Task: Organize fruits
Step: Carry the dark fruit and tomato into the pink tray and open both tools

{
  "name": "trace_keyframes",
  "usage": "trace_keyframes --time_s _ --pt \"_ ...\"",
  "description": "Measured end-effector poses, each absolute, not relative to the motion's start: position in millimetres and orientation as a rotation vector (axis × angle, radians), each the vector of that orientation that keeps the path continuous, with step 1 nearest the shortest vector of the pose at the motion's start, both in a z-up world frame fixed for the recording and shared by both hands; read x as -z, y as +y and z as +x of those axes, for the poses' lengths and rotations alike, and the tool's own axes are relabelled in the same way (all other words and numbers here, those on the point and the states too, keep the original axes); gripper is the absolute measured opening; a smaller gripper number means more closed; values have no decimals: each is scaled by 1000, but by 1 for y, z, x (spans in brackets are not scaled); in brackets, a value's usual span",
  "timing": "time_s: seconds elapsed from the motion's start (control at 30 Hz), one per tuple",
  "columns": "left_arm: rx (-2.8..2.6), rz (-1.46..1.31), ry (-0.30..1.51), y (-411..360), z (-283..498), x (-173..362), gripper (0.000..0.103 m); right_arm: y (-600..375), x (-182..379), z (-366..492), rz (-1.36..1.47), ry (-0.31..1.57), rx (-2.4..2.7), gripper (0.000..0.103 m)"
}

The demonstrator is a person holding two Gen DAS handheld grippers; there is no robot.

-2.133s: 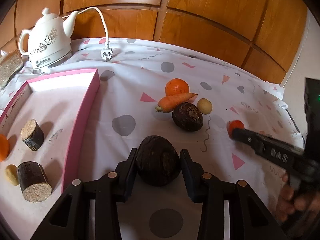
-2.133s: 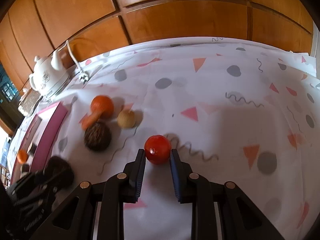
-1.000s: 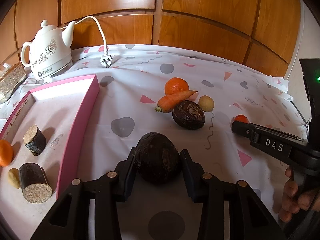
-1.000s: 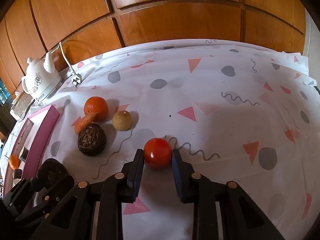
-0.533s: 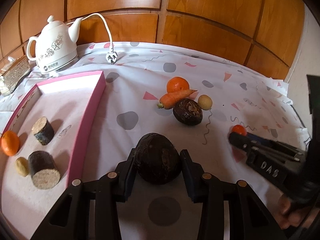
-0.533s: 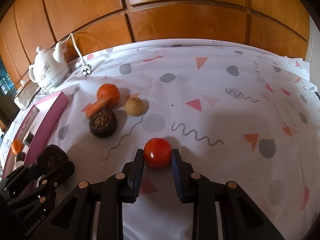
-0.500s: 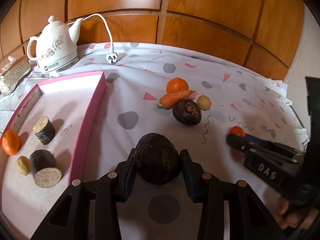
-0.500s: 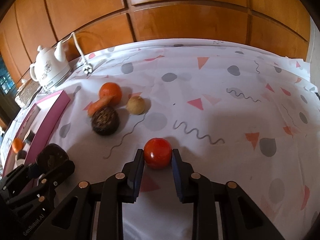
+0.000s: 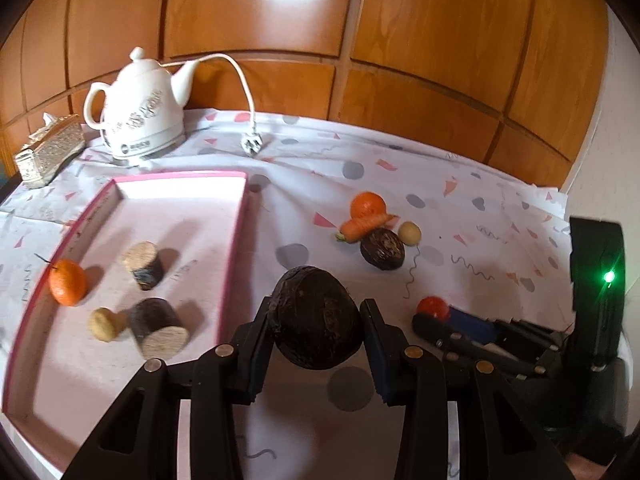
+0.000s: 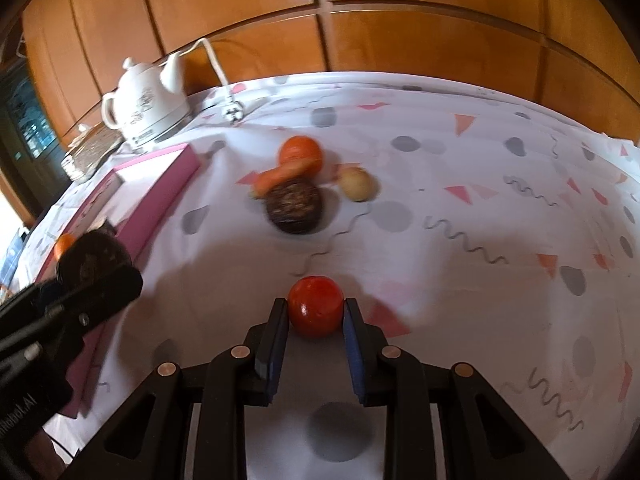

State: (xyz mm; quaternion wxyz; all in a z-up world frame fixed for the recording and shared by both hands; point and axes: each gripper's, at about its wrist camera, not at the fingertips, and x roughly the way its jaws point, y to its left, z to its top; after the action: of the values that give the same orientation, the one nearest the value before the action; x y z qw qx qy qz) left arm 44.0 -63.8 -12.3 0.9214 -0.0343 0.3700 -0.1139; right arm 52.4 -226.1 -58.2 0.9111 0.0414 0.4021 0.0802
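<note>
My left gripper [image 9: 316, 320] is shut on a dark brown round fruit [image 9: 314, 316], held above the cloth just right of the pink tray [image 9: 236, 240]. It also shows in the right wrist view [image 10: 92, 256]. My right gripper [image 10: 316, 312] is shut on a red tomato [image 10: 316, 306], which also shows in the left wrist view [image 9: 432, 307]. On the cloth lie an orange [image 9: 368, 205], a carrot [image 9: 366, 226], a second dark fruit [image 9: 382, 249] and a small yellow fruit [image 9: 410, 233]. The tray holds a small orange [image 9: 67, 283], a yellow fruit [image 9: 102, 323] and two wood-like cylinders [image 9: 144, 260].
A white kettle [image 9: 140, 116] with cord and plug [image 9: 251, 146] stands at the back left, beside a glittery box [image 9: 50, 152]. Wooden panels [image 9: 360, 40] close off the back. The table's right edge is near the right gripper's body [image 9: 592, 300].
Both grippers have lifted and moved left toward the tray, each still holding its fruit. The tray and kettle now sit nearer the centre of both views.
</note>
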Motion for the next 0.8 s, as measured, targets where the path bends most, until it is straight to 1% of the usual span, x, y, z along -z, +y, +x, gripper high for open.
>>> trace_keyframes --time_s 0.27,0.63,0.8 --pt "176 -93 726 -31 39 -4 42 -194 42 48 87 814 -276 27" --pt "-13 -200 713 60 38 -9 42 -136 16 41 52 785 -475 27" --pt "-100 -245 720 97 36 -3 42 -106 10 41 39 787 -571 27"
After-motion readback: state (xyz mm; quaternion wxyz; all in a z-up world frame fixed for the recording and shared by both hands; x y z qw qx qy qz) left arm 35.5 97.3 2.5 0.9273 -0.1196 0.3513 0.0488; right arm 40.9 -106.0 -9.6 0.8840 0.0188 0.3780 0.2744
